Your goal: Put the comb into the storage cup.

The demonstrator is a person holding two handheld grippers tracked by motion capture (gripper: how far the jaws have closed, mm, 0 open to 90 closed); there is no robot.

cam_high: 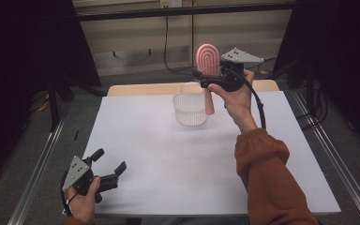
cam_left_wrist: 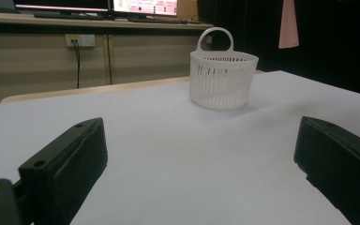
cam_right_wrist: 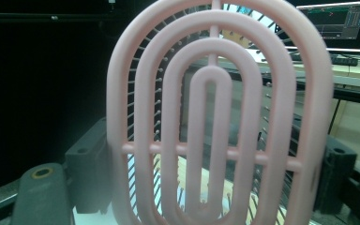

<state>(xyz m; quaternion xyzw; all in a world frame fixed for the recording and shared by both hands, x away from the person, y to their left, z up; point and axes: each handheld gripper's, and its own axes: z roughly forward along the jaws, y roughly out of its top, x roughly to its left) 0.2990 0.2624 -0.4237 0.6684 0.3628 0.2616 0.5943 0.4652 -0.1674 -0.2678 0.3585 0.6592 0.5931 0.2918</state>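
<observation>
While the white table top (cam_high: 178, 164) carries a white slotted plastic basket with a loop handle (cam_high: 190, 108) near its far edge, the right gripper (cam_high: 205, 77) clamps an upright pink oval-ringed plastic hairbrush (cam_high: 207, 60) above that basket, and the left gripper (cam_high: 108, 161), jaws spread wide and empty, rests at the near-left corner.

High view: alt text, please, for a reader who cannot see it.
The right gripper holds a pink oval vented plastic hairbrush upright above a translucent white slotted plastic basket on a white table. The left gripper rests open near the table's front left corner.
</observation>
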